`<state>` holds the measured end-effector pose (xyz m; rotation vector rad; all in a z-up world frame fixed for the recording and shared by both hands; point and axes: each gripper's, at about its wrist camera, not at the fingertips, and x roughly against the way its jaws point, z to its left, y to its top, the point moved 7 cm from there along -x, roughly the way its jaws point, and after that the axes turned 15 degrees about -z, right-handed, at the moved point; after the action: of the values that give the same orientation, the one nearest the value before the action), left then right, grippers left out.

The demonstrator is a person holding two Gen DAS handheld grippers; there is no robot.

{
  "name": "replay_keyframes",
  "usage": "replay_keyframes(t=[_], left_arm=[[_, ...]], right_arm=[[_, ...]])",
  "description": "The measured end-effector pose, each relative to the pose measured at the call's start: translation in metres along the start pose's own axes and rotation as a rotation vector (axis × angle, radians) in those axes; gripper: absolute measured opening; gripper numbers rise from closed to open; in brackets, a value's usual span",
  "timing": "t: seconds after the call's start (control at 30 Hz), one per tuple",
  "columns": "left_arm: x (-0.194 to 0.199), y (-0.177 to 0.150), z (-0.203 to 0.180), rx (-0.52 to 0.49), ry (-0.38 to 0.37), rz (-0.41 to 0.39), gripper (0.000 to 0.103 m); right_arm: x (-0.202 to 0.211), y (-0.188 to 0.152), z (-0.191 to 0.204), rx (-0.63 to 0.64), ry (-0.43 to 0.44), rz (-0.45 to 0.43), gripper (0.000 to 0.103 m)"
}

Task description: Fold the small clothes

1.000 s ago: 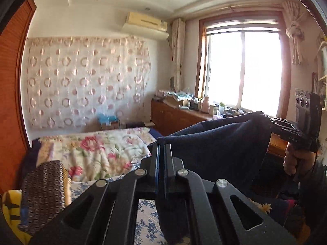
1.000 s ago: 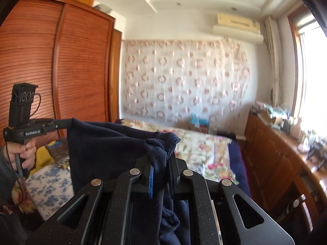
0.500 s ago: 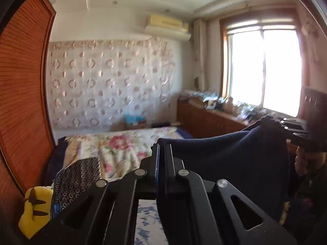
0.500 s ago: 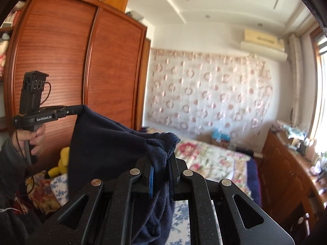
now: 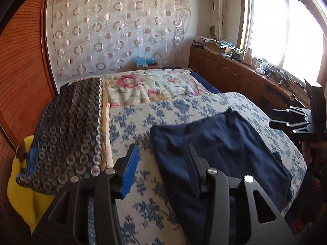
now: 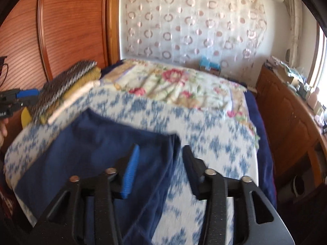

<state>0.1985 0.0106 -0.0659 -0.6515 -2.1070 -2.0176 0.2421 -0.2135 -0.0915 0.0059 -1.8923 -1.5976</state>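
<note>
A dark navy garment (image 5: 220, 149) lies spread flat on the blue-and-white floral bedcover (image 5: 139, 118); it also shows in the right wrist view (image 6: 98, 151). My left gripper (image 5: 161, 149) is open and empty, just above the garment's near left edge. My right gripper (image 6: 159, 151) is open and empty, above the garment's near right edge. The right gripper also shows at the right of the left wrist view (image 5: 286, 120), and the left gripper at the left edge of the right wrist view (image 6: 22, 96).
A stack of folded cloths topped by a dark ring-patterned one (image 5: 69, 126) sits on the bed's left side over a yellow item (image 5: 18, 185). A pink floral quilt (image 5: 151, 85) lies further back. A wooden wardrobe (image 6: 67, 26) stands left and a cluttered wooden cabinet (image 5: 245, 73) right.
Both grippers held the garment up in the air between them. Now both have opened and let go, and the garment lies flat on the bedcover below them.
</note>
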Motion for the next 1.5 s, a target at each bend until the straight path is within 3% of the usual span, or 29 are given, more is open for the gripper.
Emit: replay_keyframes(t=[0.03,0.4,0.6,0.93,1.1,1.23,1.27,1.3,1.33,1.4,1.5], left_arm=[[0.005,-0.006,-0.004,0.003,-0.009,0.007,0.044],[0.038,-0.078,-0.050,-0.010,-0.082,0.104,0.044],[0.048,-0.096,-0.053,0.009,-0.080,0.126,0.044],[0.055,-0.118,-0.053,0.048,-0.097,0.160,0.045],[0.059,-0.127,-0.054,0.079,-0.110,0.173,0.045],[0.063,-0.131,-0.055,0.094,-0.120,0.161,0.044],[0.064,-0.132,-0.056,0.092,-0.124,0.160,0.044],[0.065,-0.131,-0.057,0.094,-0.135,0.161,0.034],[0.065,-0.132,-0.059,0.104,-0.161,0.166,0.016],[0.066,-0.126,-0.061,0.092,-0.167,0.156,0.008],[0.071,-0.095,-0.063,0.107,-0.197,0.094,0.007]], right_arm=[[0.006,-0.009,0.002,-0.009,0.001,0.004,0.065],[0.049,-0.099,0.041,-0.132,0.057,0.085,0.068],[0.057,-0.114,0.035,-0.169,0.030,0.102,0.070],[0.066,-0.128,0.042,-0.188,0.061,0.119,0.071],[0.068,-0.129,0.050,-0.163,0.073,0.124,0.059],[0.069,-0.129,0.051,-0.188,0.111,0.118,0.028],[0.069,-0.129,0.051,-0.192,0.119,0.113,0.026],[0.070,-0.129,0.051,-0.193,0.125,0.109,0.020],[0.071,-0.128,0.052,-0.197,0.133,0.102,0.015],[0.075,-0.122,0.051,-0.226,0.162,0.079,0.011],[0.082,-0.102,0.048,-0.272,0.217,0.024,0.010]])
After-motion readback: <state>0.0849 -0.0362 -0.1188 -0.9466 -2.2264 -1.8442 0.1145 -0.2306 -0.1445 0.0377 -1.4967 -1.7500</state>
